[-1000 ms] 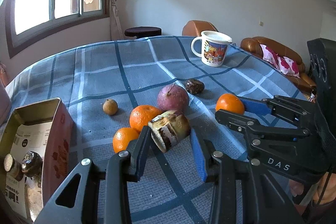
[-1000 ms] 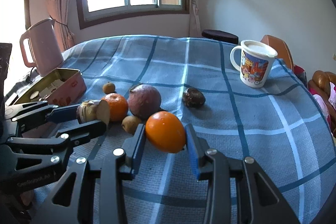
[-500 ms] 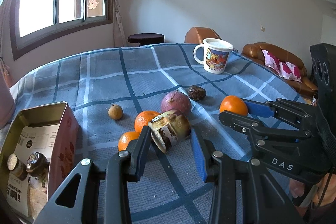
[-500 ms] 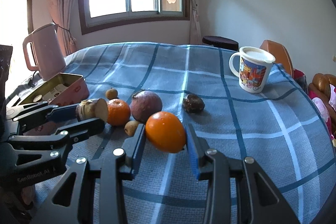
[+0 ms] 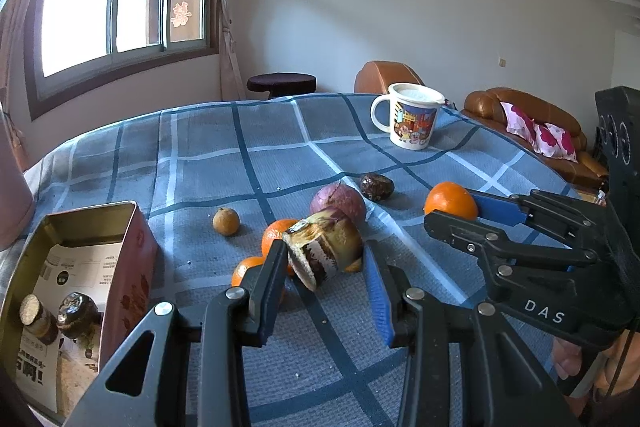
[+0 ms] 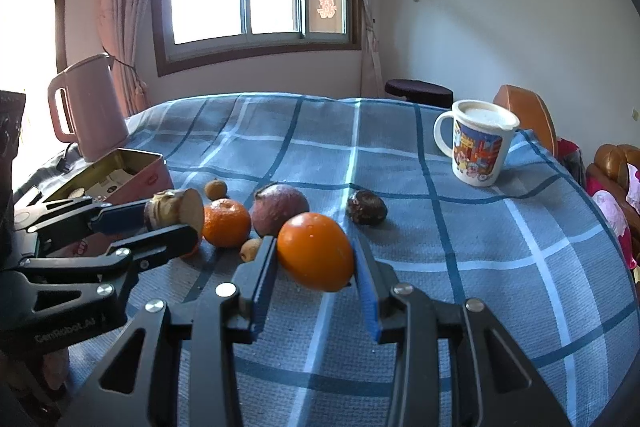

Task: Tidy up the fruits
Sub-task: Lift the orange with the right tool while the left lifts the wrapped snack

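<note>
Above the blue-checked worktop [image 5: 208, 155], both tools are carrying a load clear of the cloth. The left hand-held gripper [image 5: 325, 259] is clamping a short brown cut piece [image 5: 322, 253], seemingly a chunk of root with a pale sliced end, tilted between its pads. The right hand-held gripper [image 6: 315, 259] is gripping an orange [image 6: 315, 251] across its middle, jaws narrowed onto the skin.

On the cloth beyond them, two tangerines [image 5: 276, 237], a purple-red round fruit [image 5: 338, 199], a dark wrinkled fruit [image 5: 376, 187] and a small tan fruit [image 5: 226, 221] are lying in a loose cluster, waiting to be sorted. At the near left an open tin box [image 5: 132, 251] is sitting with two similar brown pieces [image 5: 76, 313] already inside, beside a pink kettle [image 6: 90, 107]; a cartoon mug [image 5: 412, 121] is standing far right.

The step in hand looks like carrying each piece to its place, the brown chunk most likely going left into the tin. To do it well, the left tool should be travelling high enough to clear the tin's wall, then lowering over a bare patch of the floor before letting go, since the tilted chunk could roll. The right tool should be keeping a firm hold, as the round orange may slip, and staying apart from the left one.
</note>
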The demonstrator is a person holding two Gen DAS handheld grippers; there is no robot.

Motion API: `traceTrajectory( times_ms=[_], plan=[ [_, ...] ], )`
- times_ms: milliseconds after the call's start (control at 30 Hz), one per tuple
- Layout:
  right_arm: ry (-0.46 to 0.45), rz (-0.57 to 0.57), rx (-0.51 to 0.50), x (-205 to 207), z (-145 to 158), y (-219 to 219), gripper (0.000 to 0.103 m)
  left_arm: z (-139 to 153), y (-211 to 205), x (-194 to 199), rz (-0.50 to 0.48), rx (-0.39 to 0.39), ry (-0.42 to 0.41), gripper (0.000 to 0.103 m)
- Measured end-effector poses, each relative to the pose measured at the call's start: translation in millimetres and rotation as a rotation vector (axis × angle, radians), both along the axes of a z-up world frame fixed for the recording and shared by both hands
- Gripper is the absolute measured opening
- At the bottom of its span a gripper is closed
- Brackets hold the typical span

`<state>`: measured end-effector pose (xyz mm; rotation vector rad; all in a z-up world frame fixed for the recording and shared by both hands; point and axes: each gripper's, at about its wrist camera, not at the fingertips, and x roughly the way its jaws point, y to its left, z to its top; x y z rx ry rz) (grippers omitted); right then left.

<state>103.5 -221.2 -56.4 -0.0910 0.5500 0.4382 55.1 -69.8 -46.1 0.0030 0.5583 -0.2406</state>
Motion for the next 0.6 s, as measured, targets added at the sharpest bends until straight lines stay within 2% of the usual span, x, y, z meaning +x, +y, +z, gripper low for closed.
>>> traceTrajectory(
  times_ms=[600],
  plan=[
    [-0.062,0.001,0.026,-10.6,5.8,-4.2,0.041,4.8,2.8,-8.7,0.024,0.001,-0.050,0.040]
  ],
)
